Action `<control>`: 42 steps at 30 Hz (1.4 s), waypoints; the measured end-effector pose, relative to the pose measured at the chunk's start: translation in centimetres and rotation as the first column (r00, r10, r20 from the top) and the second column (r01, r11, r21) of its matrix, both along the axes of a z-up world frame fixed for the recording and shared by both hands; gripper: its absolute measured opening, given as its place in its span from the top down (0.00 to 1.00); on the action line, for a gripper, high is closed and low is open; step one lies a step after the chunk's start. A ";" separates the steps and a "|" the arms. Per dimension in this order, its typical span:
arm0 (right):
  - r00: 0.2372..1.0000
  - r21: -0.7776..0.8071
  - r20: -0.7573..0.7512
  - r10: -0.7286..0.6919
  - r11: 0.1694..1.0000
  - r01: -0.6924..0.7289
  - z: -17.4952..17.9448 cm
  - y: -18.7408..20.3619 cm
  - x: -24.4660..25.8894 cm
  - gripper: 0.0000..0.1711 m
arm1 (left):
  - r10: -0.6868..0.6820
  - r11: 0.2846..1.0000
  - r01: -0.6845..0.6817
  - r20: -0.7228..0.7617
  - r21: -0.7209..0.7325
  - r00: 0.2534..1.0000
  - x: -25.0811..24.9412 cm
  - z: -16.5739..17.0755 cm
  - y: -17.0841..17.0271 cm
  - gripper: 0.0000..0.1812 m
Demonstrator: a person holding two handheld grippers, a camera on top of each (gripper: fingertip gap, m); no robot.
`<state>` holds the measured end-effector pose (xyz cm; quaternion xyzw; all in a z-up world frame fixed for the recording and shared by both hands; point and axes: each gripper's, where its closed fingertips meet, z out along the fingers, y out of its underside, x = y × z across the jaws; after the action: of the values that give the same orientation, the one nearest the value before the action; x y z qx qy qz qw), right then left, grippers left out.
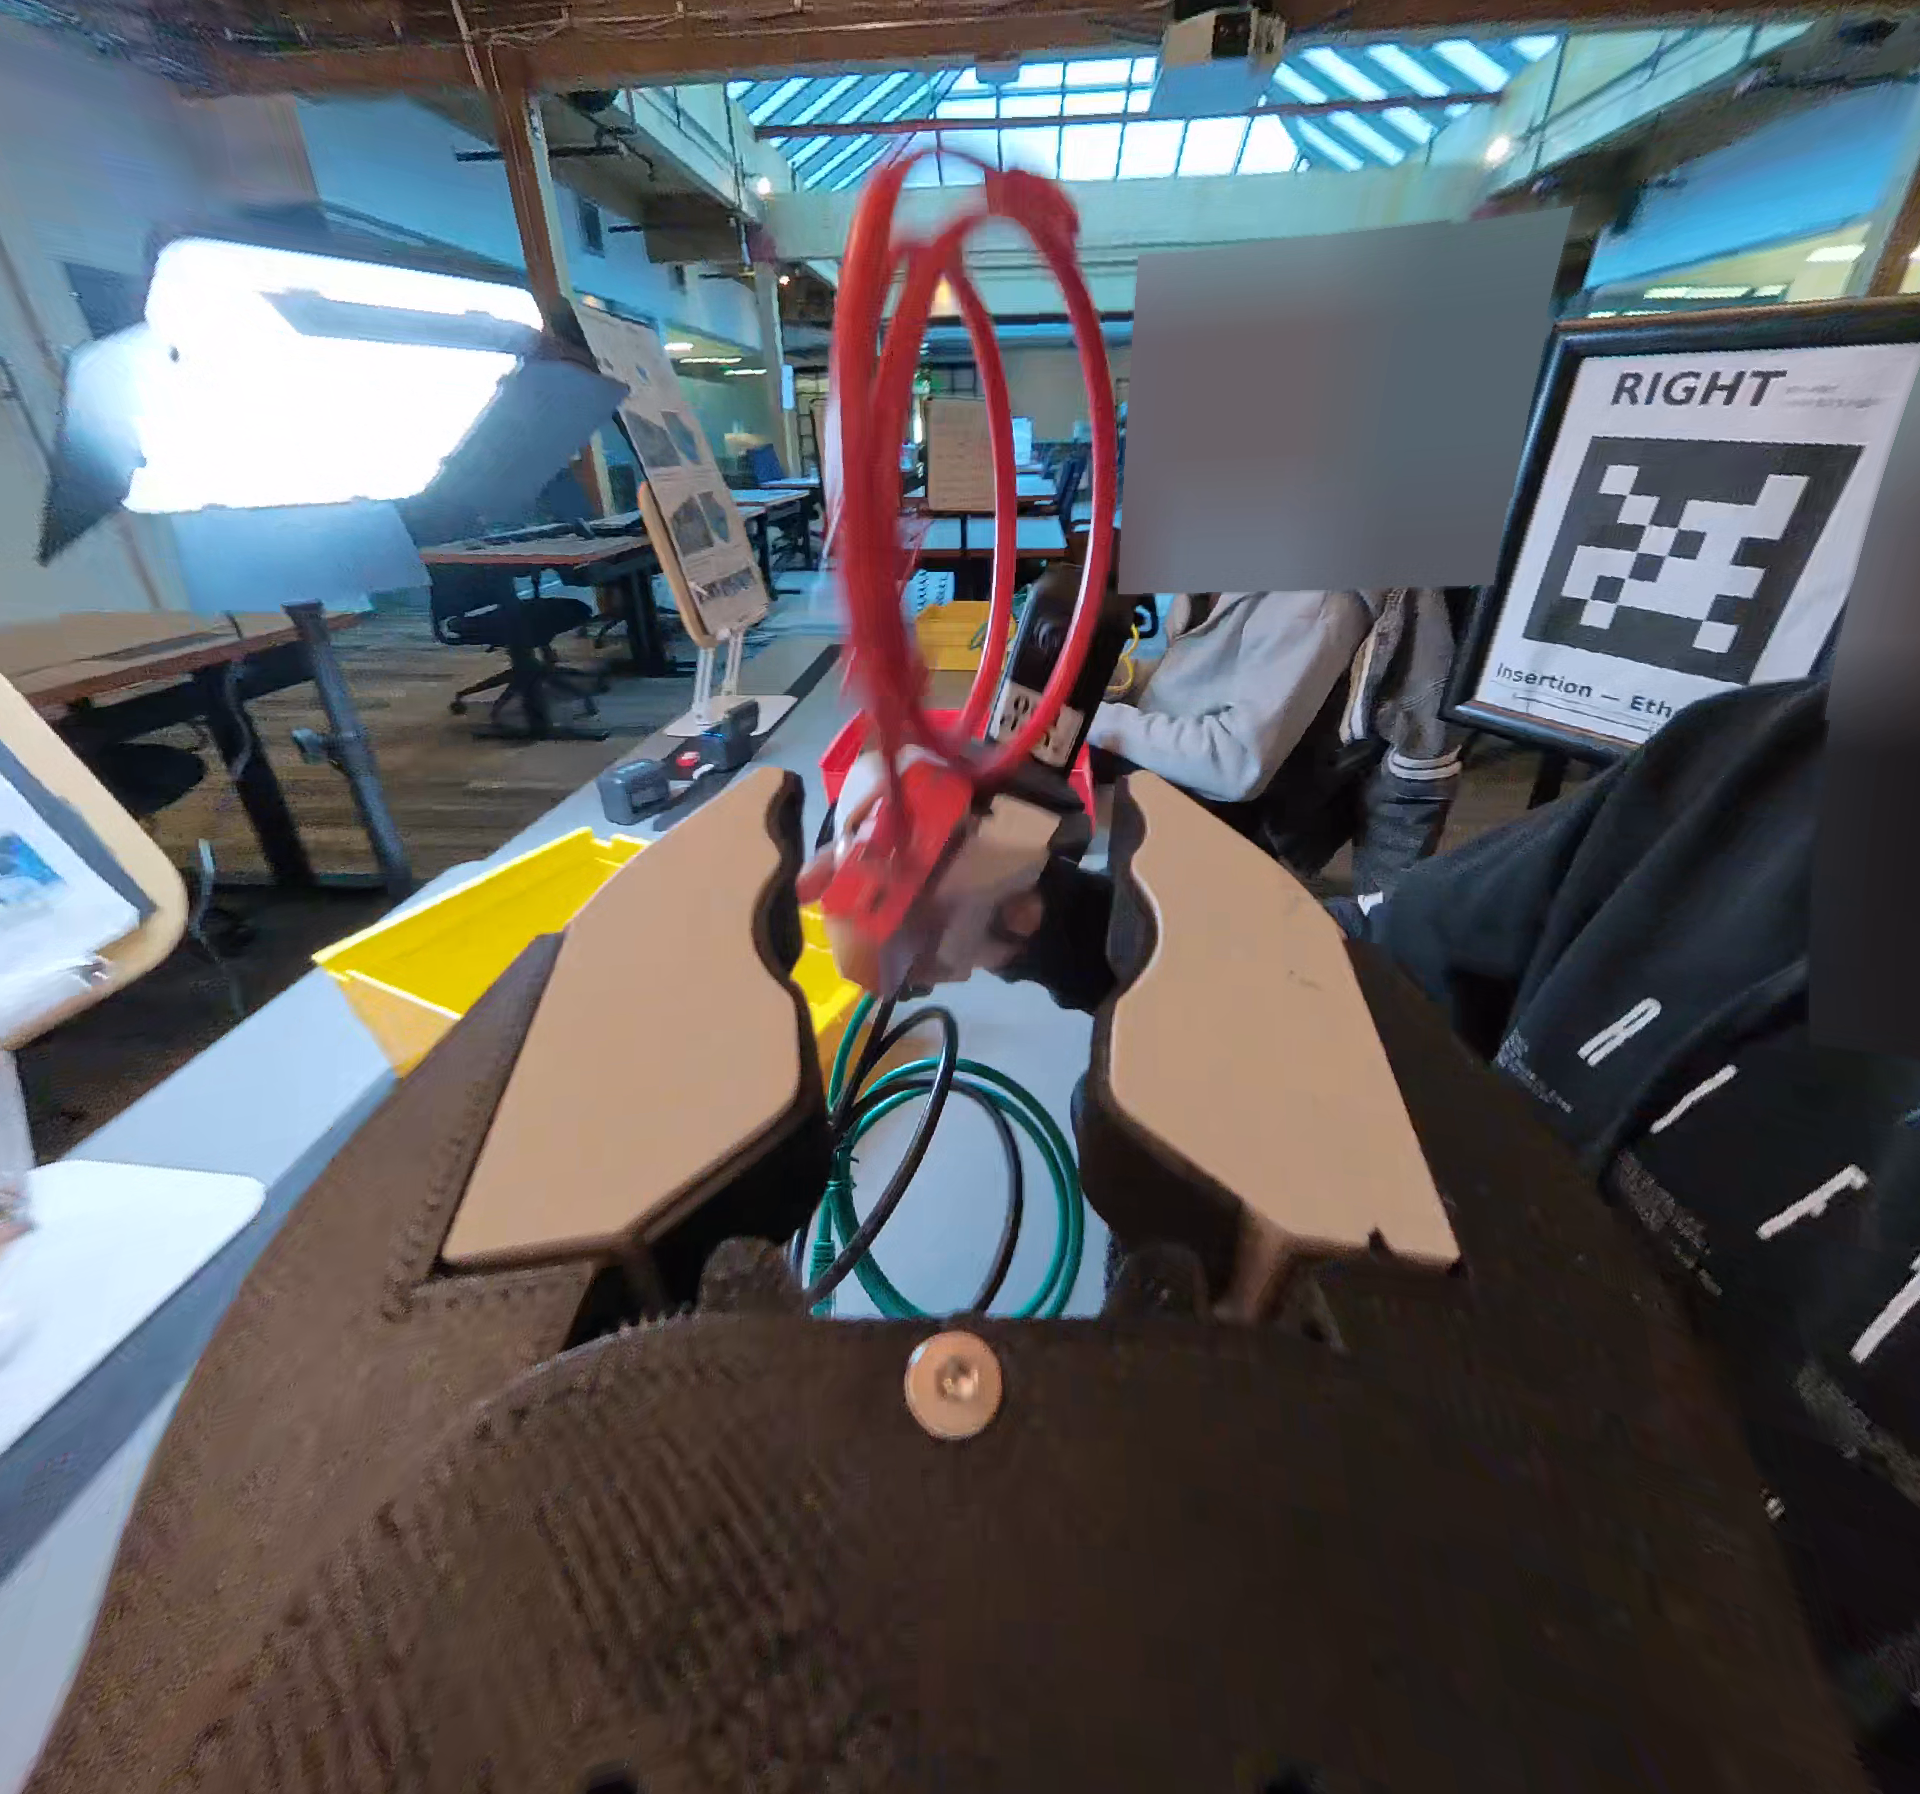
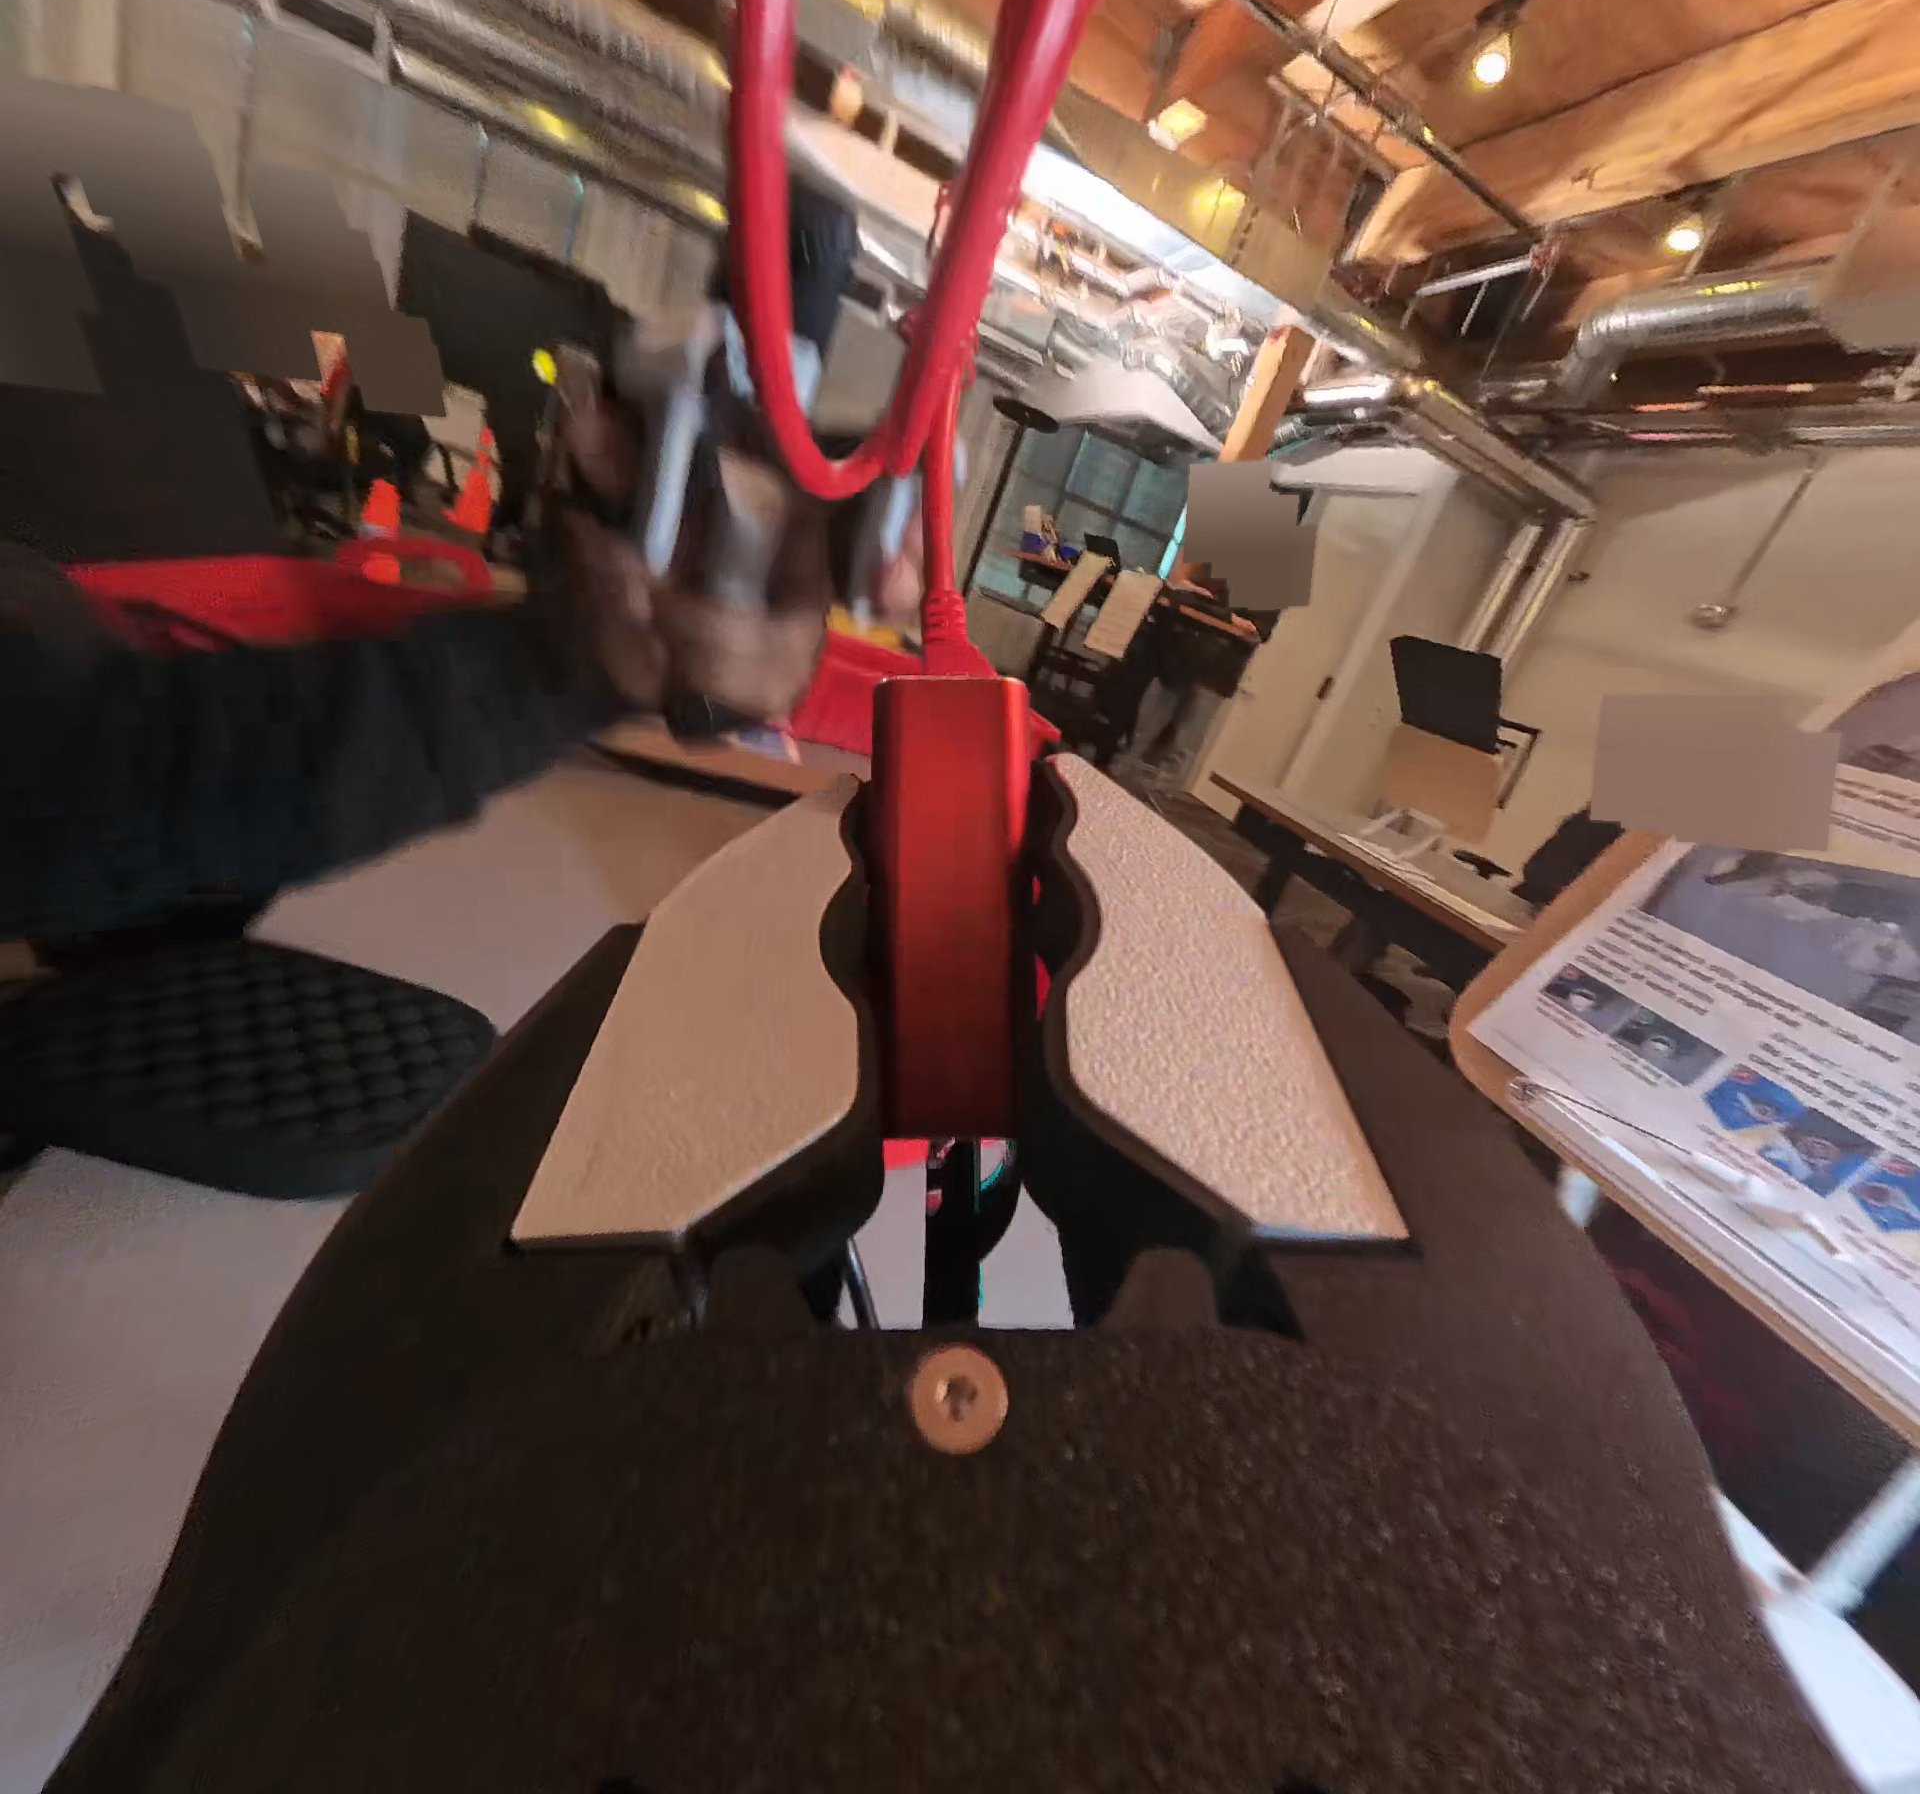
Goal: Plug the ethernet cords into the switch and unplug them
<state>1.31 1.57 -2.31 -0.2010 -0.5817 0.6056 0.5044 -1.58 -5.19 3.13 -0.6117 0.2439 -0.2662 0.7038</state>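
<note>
My right gripper (image 2: 951,778) is shut on a red switch (image 2: 945,913) and holds it end-on above the table. A red ethernet cord (image 2: 940,539) is plugged into the switch's far end and loops up out of view. My left gripper (image 1: 961,799) is open and empty. Just past its fingertips are the switch (image 1: 894,851), the right gripper holding it, and the red cord's loops (image 1: 857,497), which are motion-blurred. The left gripper shows blurred in the right wrist view (image 2: 717,539), left of the cord. A green cord (image 1: 1060,1214) and a black cable (image 1: 940,1090) lie coiled on the table under the left gripper.
A yellow bin (image 1: 468,944) stands on the table to the left and a red bin (image 1: 847,757) farther back. A framed sign (image 1: 1694,549) stands at the right. A person's black sleeve (image 1: 1610,965) is close on the right. A clipboard with pages (image 2: 1714,1017) leans at the right. The tips of one gripper are about 10 cm away from the tips of the other.
</note>
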 end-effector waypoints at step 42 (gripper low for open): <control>0.817 -0.715 0.546 0.183 0.610 0.342 -11.6 1.6 -4.9 0.65 | 0.704 0.539 -0.526 -0.695 0.658 -0.148 -3.1 -17.3 9.0 0.85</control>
<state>-3.55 3.16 -13.91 -0.5998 -0.3672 0.6842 0.1932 -4.67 3.80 -14.12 -0.6166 0.3042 0.5408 0.4845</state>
